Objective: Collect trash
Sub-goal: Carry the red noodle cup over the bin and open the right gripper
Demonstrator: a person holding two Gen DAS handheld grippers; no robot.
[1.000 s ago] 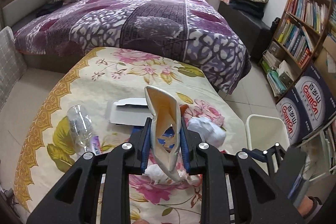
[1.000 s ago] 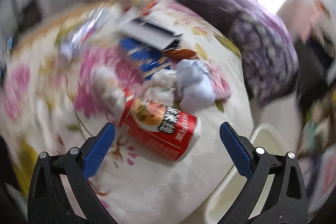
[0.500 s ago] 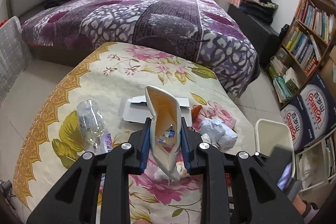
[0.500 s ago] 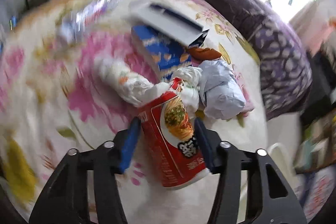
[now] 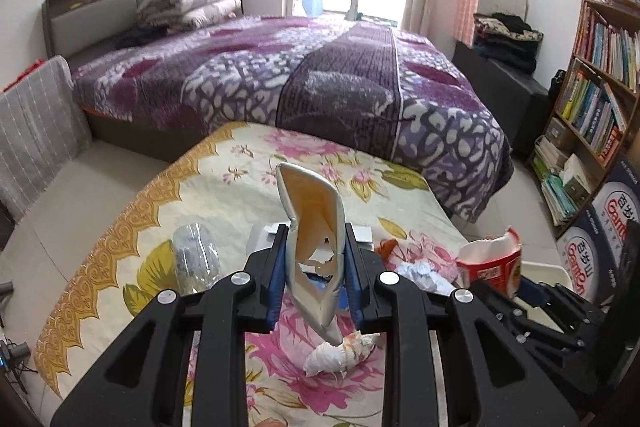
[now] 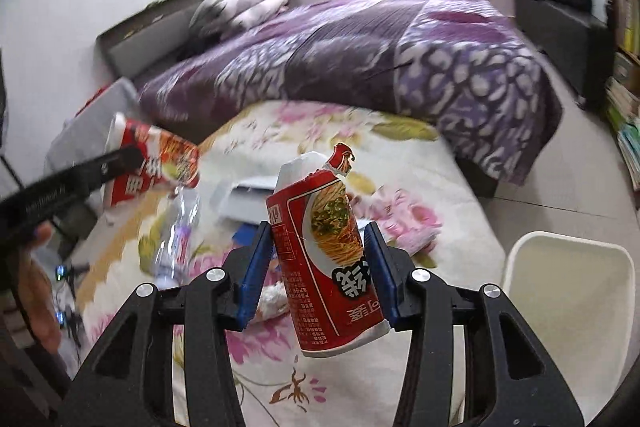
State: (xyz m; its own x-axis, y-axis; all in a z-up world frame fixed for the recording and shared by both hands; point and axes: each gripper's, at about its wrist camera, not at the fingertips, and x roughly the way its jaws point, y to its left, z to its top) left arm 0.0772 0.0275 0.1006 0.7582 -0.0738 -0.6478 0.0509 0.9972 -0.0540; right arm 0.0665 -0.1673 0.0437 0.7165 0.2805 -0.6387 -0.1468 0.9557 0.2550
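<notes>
Your right gripper (image 6: pixel 318 263) pinches a torn red noodle cup (image 6: pixel 324 259), squashed and tilted, lifted above the floral tablecloth (image 6: pixel 320 123). Your left gripper (image 5: pixel 314 267) clamps a flattened noodle cup (image 5: pixel 314 227), its pale lining facing you. Below lie a crumpled tissue (image 5: pixel 340 355), a clear plastic bottle (image 5: pixel 196 259) and a white carton (image 6: pixel 248 203). The white bin (image 6: pixel 568 303) stands just beside the table.

A second ago the right tool (image 6: pixel 318 269) stood wide open over the red noodle cup (image 6: pixel 326 259), which lay on its side on the tabletop (image 6: pixel 360 131). It has since closed on the cup and lifted it clear, bottom end toward the camera. The left tool (image 5: pixel 314 263) has risen with its flattened cup (image 5: pixel 316 239); the crumpled tissue (image 5: pixel 340 355) below now shows in full.
</notes>
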